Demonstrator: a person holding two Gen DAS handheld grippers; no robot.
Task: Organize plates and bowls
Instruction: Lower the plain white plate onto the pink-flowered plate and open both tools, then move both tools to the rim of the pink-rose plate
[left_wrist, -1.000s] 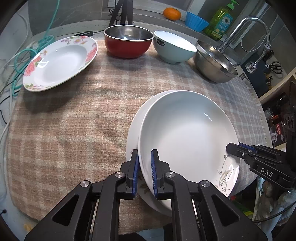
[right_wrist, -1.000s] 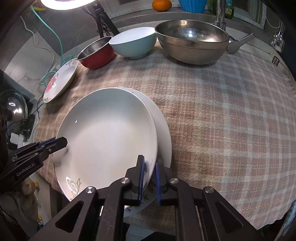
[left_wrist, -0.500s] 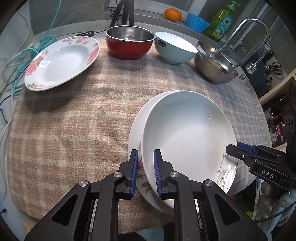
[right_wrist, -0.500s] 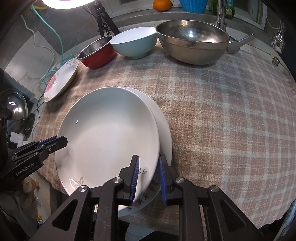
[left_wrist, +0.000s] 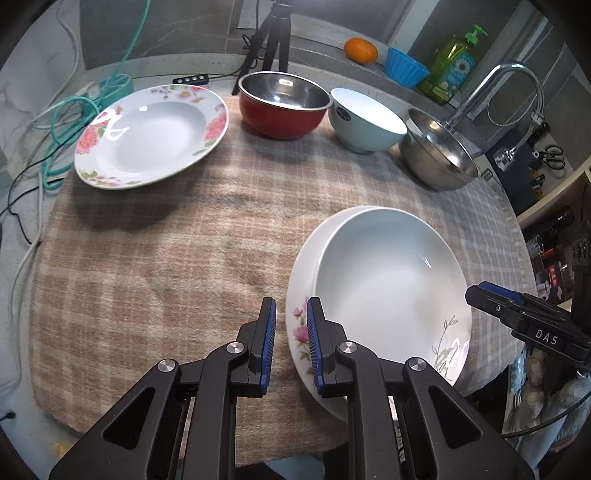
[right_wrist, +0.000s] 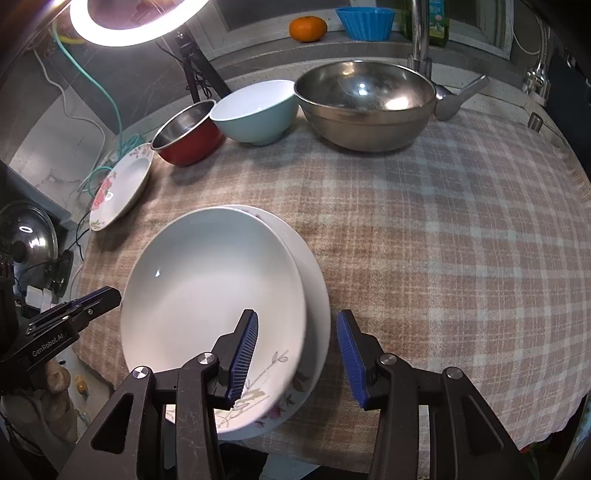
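A white deep plate (left_wrist: 388, 280) (right_wrist: 214, 291) lies stacked in a flower-rimmed plate (left_wrist: 298, 325) (right_wrist: 319, 317) at the near edge of the plaid cloth (left_wrist: 166, 266). My left gripper (left_wrist: 291, 325) hovers at the stack's left rim, slightly open, pads pressing on nothing. The jaws of my right gripper (right_wrist: 297, 319) are opening and straddle both rims without touching them. A rose-patterned plate (left_wrist: 147, 136) (right_wrist: 118, 192), a red bowl (left_wrist: 280, 118) (right_wrist: 188, 144), a pale blue bowl (left_wrist: 365, 129) (right_wrist: 255, 118) and a steel bowl (left_wrist: 432, 162) (right_wrist: 365, 118) stand along the back.
Behind the cloth are a tap (left_wrist: 495, 88), a soap bottle (left_wrist: 454, 62), a blue cup (left_wrist: 406, 70) and an orange (left_wrist: 360, 50). A tripod (left_wrist: 273, 33) with a ring light (right_wrist: 129, 22) and cables (left_wrist: 62, 122) occupy the back left. A pot lid (right_wrist: 29, 236) lies off the left edge.
My right gripper's jaws went from shut on the plate rims to wide apart. My left gripper opened a little and drew back off the rim. The top plate settled onto the lower one.
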